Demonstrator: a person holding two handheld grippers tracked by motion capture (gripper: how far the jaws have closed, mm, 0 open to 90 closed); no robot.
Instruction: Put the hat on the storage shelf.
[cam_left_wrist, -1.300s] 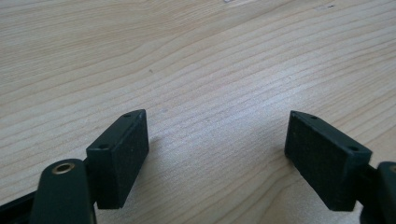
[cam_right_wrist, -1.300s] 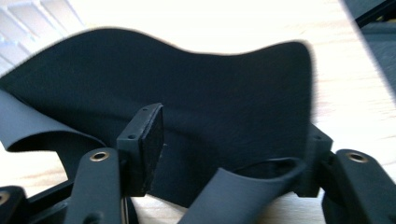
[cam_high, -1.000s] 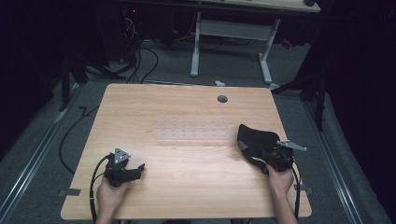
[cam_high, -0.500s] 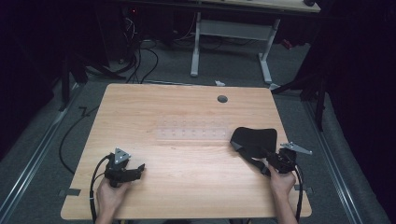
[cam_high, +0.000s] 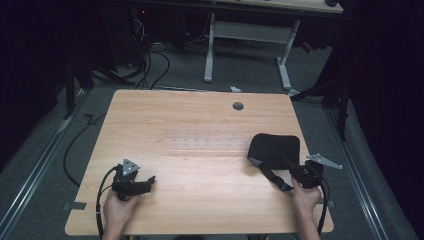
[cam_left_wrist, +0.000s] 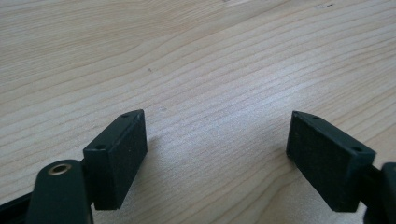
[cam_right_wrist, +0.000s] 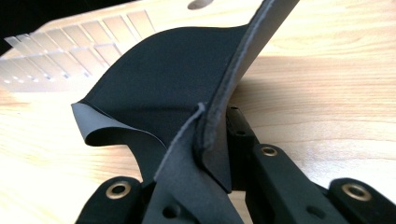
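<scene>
At near right of wooden table (cam_high: 200, 120): right gripper (cam_high: 300, 172) clamped on strap of black fabric piece (cam_high: 274, 148), jaws just closed, fabric trailing leftward. At near left: left gripper (cam_high: 142, 184) resting, jaws wide, nothing between.

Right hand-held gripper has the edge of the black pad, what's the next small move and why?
Probably lift the edge a little higher toward table centre. The right hand-held gripper is shut on the black pad, whose far part lies on the table; the left hand-held gripper stands open and apart.
</scene>
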